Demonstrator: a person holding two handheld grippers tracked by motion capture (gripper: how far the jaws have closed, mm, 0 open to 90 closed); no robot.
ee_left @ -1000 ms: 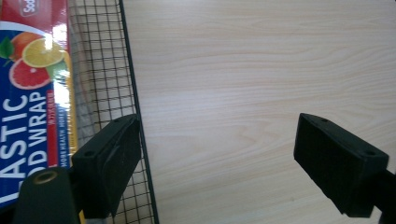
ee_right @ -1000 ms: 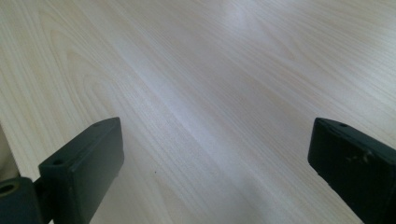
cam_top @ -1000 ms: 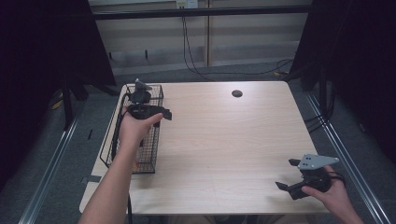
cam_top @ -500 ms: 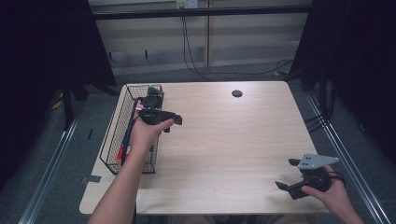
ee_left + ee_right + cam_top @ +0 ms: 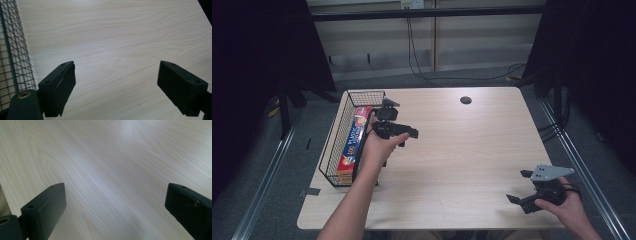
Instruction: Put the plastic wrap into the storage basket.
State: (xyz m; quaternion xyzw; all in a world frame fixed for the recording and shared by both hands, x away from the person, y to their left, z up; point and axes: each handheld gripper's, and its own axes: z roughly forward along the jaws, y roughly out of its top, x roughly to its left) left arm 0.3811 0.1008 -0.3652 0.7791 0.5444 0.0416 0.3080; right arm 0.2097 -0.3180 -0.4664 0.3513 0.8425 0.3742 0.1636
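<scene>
From above, the left gripper (image 5: 404, 132) hangs empty just right of the wire basket (image 5: 332, 152), where the long foil box (image 5: 353, 142) lies flat along it, red and blue print up; the putting-away looks done. Far right, the right gripper (image 5: 524, 192) rests released near the table (image 5: 472, 150) edge. Left gripper view: jaws wide, bare wood between, mesh beside. Right gripper view: jaws spread over wood.

Black gripper (image 5: 398, 131), grey plate; forearms unsleeved.
</scene>
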